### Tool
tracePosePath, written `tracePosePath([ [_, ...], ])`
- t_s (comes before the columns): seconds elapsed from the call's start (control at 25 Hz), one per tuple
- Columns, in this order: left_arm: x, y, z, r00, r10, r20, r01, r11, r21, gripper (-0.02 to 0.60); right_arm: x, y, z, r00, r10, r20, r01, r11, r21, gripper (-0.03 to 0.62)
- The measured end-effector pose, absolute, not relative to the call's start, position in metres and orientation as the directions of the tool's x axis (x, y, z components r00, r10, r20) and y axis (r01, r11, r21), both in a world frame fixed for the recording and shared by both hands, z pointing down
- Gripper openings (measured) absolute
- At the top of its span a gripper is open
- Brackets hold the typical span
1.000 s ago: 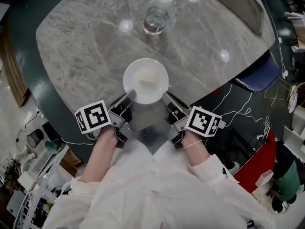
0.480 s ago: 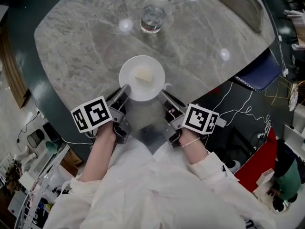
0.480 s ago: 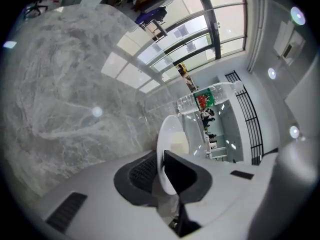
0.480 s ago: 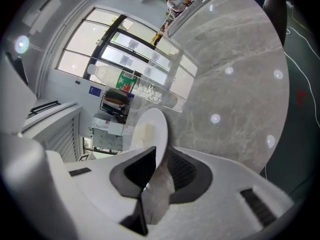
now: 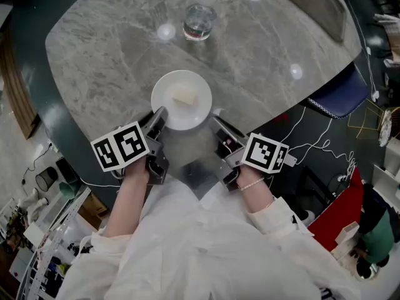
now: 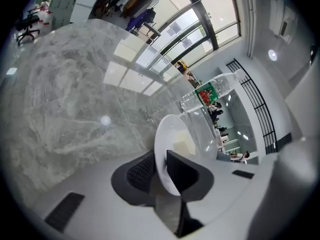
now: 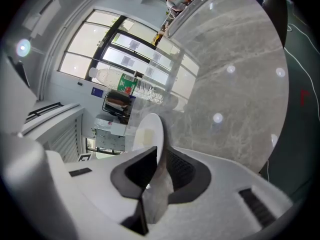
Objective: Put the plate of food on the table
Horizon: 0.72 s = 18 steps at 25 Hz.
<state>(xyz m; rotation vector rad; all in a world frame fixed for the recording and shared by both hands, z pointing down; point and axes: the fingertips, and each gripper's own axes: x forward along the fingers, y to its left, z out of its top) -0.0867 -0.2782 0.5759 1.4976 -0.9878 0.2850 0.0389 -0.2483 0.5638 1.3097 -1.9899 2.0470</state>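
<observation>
there, the white plate (image 5: 181, 99) with a pale block of food (image 5: 185, 97) on it was over the near edge of the grey table (image 5: 112, 55), and i could not tell if it touched the top. the left gripper (image 5: 156, 119) pinched the plate's left rim, and the right gripper (image 5: 217, 122) pinched its right rim. a water bottle (image 5: 201, 14) sat well beyond the plate.
</observation>
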Motion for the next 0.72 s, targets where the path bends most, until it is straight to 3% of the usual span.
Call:
tracePosePath([
  [0.48, -0.101, -0.274, 0.576, 0.510, -0.408, 0.757, -0.787, 0.133, 0.602, 0.078, 0.044, -0.246, 0.555, -0.652, -0.541, 0.531, -0.540, -0.161, -0.826, 0.041],
  [0.72, -0.103, -0.271, 0.568, 0.507, -0.421, 0.752, -0.792, 0.117, 0.599, 0.129, 0.042, -0.241, 0.547, -0.666, -0.549, 0.505, -0.532, -0.125, -0.838, 0.043],
])
